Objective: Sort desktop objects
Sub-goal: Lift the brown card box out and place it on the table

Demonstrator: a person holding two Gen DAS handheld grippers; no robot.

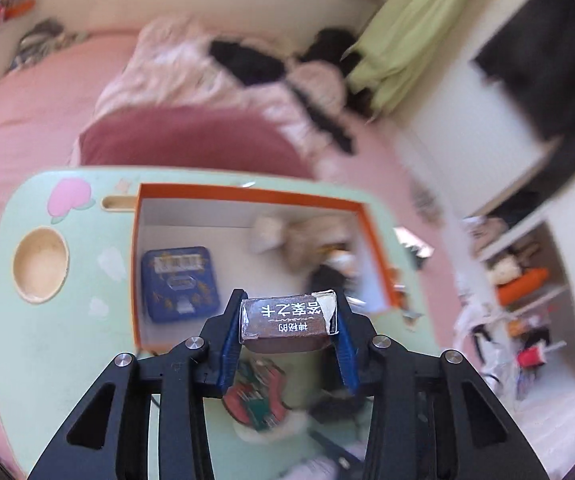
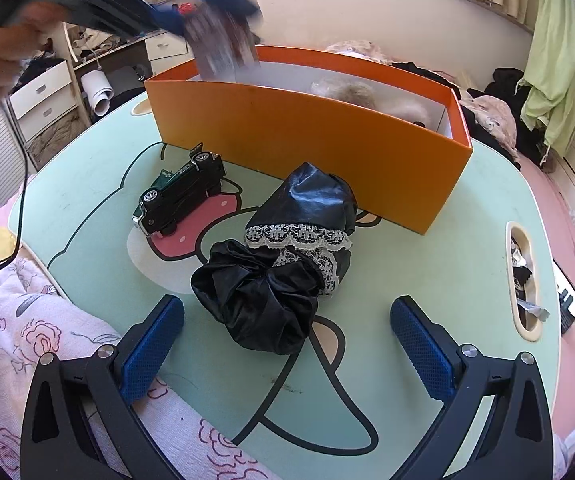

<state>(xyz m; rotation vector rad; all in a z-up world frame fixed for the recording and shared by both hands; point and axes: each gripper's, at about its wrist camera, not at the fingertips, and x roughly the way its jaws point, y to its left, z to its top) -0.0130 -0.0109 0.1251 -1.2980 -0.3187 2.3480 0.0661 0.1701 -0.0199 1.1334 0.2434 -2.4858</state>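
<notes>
My left gripper [image 1: 289, 297] is shut on a small brown box with white Chinese print [image 1: 287, 320], held in the air above the near side of the orange box [image 1: 247, 194]. Inside the orange box lie a blue tin [image 1: 179, 284] and a pale fluffy thing [image 1: 303, 240]. In the right wrist view the left gripper [image 2: 207, 8] and the brown box [image 2: 223, 52] are blurred over the orange box's [image 2: 307, 140] far left corner. My right gripper [image 2: 287, 304] is open, low over the green table [image 2: 447, 280]. A black satin cloth with lace trim [image 2: 279, 280] lies just ahead of its fingers. A dark green toy car [image 2: 179, 196] lies tipped on its side to the left.
The table has a round cup recess [image 1: 39, 264] and a slot [image 2: 523, 280] holding small wrappers. Pink bedding surrounds the table, with floral fabric [image 2: 27, 320] at its near left edge. A black cable [image 2: 19, 216] hangs at the left, and white drawers [image 2: 43, 96] stand behind.
</notes>
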